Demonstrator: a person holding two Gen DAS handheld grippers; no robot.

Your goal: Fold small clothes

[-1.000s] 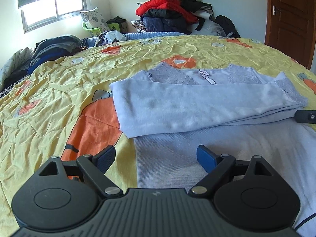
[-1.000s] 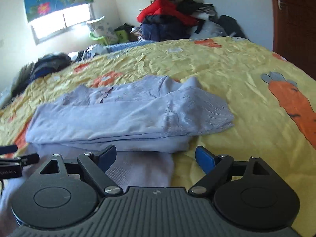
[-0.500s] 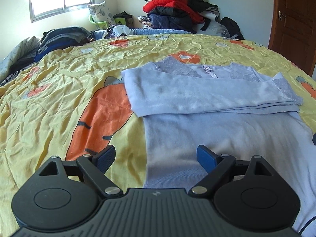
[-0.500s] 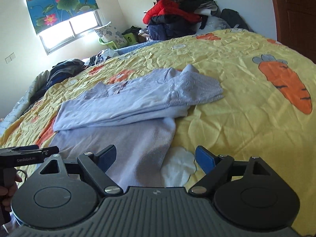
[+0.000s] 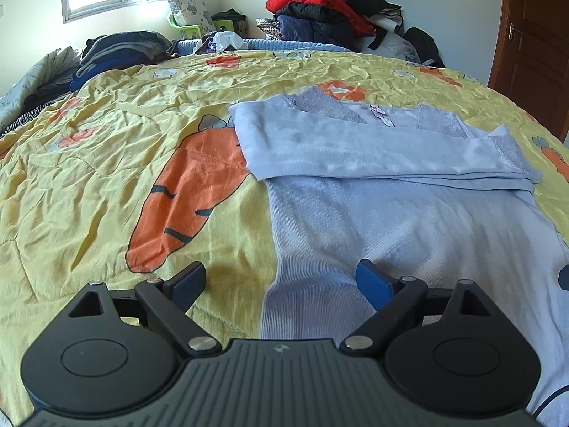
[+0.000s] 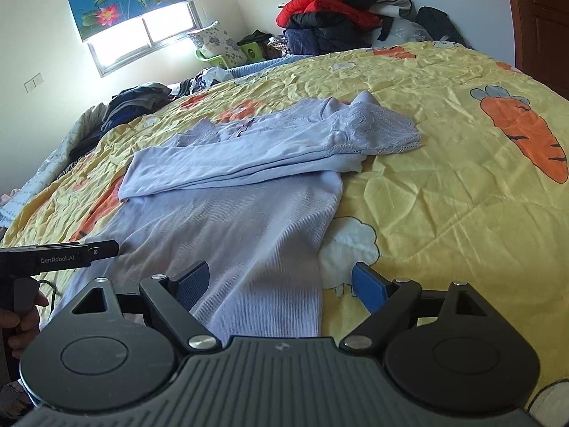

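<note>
Left wrist view: lilac top (image 5: 409, 220) now looks farther away.

Top's (image 5: 409, 235) near hem hidden behind left tool body — right side runs off frame; person's hand (image 6: 19, 323) cut by left edge.

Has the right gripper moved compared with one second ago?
Yes. The right gripper has pulled back toward the near hem of the shirt, judged against the bedspread.
</note>
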